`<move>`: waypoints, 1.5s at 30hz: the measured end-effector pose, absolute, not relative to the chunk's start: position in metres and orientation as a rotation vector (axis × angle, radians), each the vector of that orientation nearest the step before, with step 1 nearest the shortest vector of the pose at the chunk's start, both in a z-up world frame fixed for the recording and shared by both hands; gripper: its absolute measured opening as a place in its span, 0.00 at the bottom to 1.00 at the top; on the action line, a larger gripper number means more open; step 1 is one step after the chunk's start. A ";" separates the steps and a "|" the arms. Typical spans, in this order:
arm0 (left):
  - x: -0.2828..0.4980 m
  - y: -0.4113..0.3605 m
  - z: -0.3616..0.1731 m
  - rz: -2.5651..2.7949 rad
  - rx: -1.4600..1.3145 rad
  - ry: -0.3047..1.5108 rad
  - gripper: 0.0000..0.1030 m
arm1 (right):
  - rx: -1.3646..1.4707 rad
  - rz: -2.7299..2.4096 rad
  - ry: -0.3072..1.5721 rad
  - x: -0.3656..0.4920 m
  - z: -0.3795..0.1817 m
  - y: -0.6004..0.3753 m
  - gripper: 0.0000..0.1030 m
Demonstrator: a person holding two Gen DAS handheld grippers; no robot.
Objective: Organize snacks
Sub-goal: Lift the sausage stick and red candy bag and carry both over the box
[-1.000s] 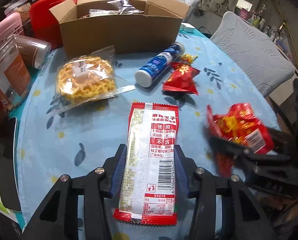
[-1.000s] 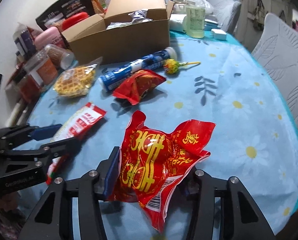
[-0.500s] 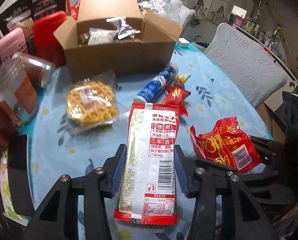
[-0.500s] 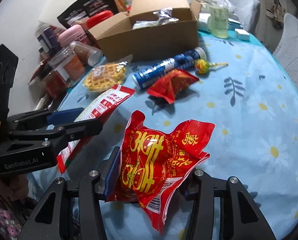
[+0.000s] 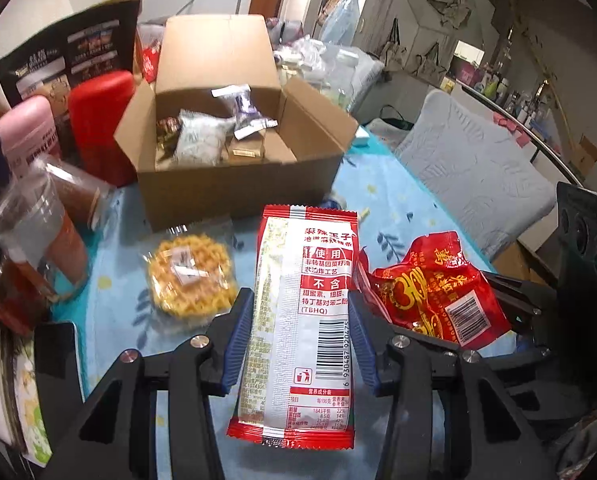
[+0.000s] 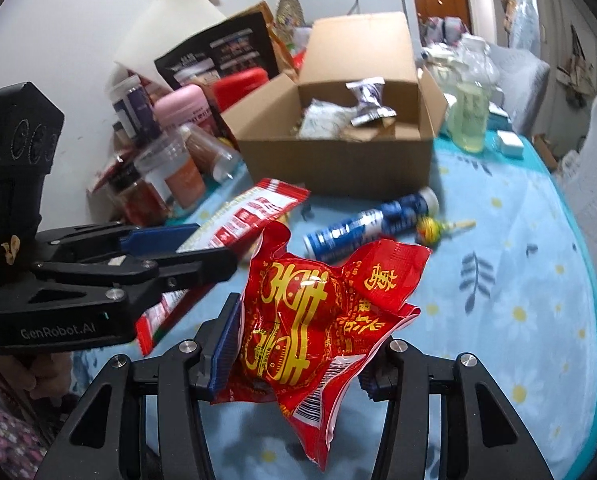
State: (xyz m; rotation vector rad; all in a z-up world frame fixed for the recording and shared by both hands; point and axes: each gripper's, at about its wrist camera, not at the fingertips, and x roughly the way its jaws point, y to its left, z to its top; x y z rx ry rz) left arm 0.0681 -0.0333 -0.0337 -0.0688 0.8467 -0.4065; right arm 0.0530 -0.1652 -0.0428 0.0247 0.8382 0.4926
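Observation:
My left gripper (image 5: 302, 336) is shut on a long red-and-white snack packet (image 5: 304, 312), held flat above the blue flowered tablecloth (image 5: 114, 280). My right gripper (image 6: 298, 344) is shut on a crumpled red snack bag with gold characters (image 6: 318, 312), also lifted off the table. The bag (image 5: 430, 288) shows to the right in the left wrist view, and the packet (image 6: 254, 216) with the left gripper (image 6: 202, 248) shows at left in the right wrist view. Beyond both stands an open cardboard box (image 5: 234, 184) (image 6: 338, 160) with several wrapped snacks inside.
A bagged yellow waffle (image 5: 190, 276) lies before the box. A blue tube (image 6: 370, 220) and a lollipop (image 6: 430, 228) lie right of it. Jars, cups, red (image 5: 102, 120) and pink (image 6: 182, 108) containers crowd the left. A bottle (image 6: 470, 116) stands behind the box; a white chair (image 5: 478, 176) is at right.
Both grippers have risen with their snacks, so the box's inside now shows. The small red packet and blue tube have slipped out of the left wrist view.

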 end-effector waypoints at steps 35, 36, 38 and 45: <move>0.205 0.000 0.057 -0.333 -0.080 0.608 0.45 | -0.061 0.600 0.636 0.196 0.044 -0.138 0.48; 0.210 0.001 0.059 -0.333 -0.082 0.603 0.45 | -0.063 0.599 0.627 0.201 0.046 -0.137 0.48; 0.218 0.001 0.062 -0.325 -0.086 0.594 0.45 | -0.060 0.599 0.615 0.210 0.049 -0.136 0.48; 0.248 0.005 0.072 -0.268 -0.090 0.550 0.45 | -0.047 0.580 0.590 0.250 0.057 -0.137 0.48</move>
